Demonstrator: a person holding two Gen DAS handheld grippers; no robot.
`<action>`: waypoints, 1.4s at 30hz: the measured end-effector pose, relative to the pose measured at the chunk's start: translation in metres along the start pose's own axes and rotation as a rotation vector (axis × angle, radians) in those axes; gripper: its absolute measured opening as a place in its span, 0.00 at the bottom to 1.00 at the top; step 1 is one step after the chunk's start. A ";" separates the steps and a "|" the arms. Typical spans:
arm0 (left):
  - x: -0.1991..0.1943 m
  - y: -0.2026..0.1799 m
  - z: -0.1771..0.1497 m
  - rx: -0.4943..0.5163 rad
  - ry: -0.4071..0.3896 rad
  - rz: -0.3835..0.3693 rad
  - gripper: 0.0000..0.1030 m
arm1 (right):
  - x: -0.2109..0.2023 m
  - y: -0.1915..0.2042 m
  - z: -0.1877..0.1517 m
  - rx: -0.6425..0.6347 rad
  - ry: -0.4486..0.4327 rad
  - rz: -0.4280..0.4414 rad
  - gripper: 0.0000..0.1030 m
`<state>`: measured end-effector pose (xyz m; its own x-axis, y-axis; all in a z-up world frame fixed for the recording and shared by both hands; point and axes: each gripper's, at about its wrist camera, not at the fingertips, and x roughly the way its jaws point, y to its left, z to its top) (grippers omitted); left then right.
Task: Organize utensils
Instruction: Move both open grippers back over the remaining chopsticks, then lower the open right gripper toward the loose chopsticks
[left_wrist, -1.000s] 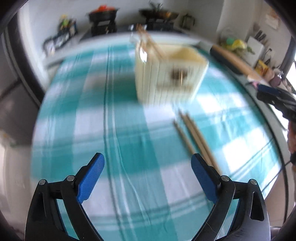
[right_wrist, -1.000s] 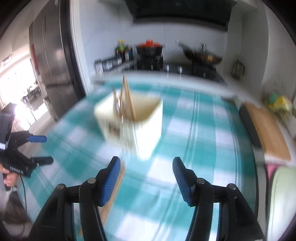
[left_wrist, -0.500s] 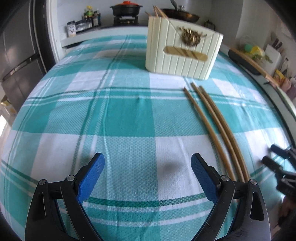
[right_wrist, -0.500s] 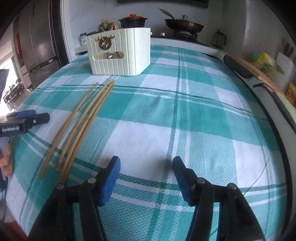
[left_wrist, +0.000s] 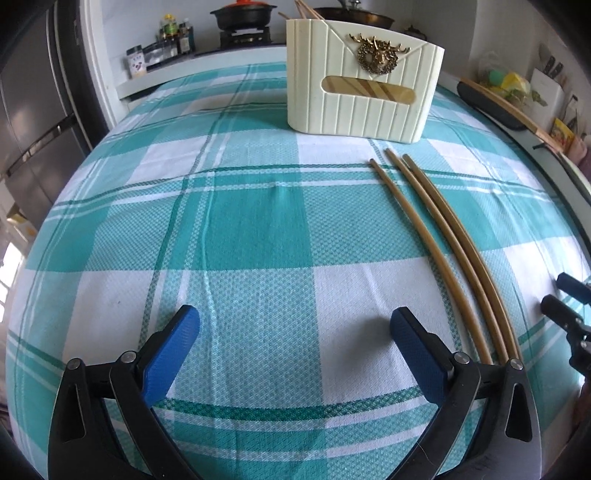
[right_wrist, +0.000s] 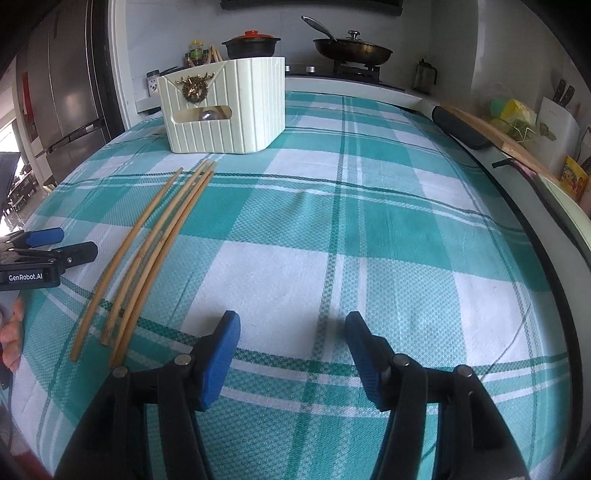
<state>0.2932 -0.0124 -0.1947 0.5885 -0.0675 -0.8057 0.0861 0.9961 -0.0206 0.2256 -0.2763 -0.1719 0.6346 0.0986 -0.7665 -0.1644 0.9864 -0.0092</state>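
While three chopsticks (left_wrist: 439, 236) lie loose on the checked tabletop (left_wrist: 240, 221), we judge the task barely begun on them: none is lifted yet. They rest side by side, two touching or nearly so along much of their length and one a bit apart, tips pointing toward a cream holder (left_wrist: 364, 81) w/ a brass deer emblem. Near the holder, not touching it.

A few sticks already stand in the holder, poking above its back rim, so part of the sorting looks done. A shiny rounded item shows thru the holder's front slot in the right view; we can't tell what it is.

Left claw (left_wrist: 295, 332): jaws opening, very wide, nothing between them, hovering over bare cloth just left of the chopsticks. Right claw (right_wrist: 291, 332): released, about half spread, nothing between its jaws, w/ the chopsticks off to its left.

Left to do, in our view: grasp the three sticks & drop them in the holder.

Writing: "GenRobot.AI" in white on the left claw's black body, seen from the right view. Jar & bottle labels on the far counter are too small to read.
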 end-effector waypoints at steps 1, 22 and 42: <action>0.000 0.000 0.000 0.000 0.000 -0.001 1.00 | 0.000 0.000 0.000 0.002 0.000 0.000 0.59; 0.001 0.000 0.001 -0.001 0.001 -0.002 1.00 | 0.026 0.068 0.042 -0.071 0.038 0.079 0.42; 0.001 0.000 0.001 -0.001 0.001 -0.002 1.00 | 0.025 0.087 0.035 -0.160 0.019 0.037 0.42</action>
<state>0.2948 -0.0126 -0.1944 0.5872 -0.0699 -0.8064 0.0871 0.9959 -0.0229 0.2535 -0.1839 -0.1694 0.6120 0.1301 -0.7800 -0.3060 0.9485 -0.0819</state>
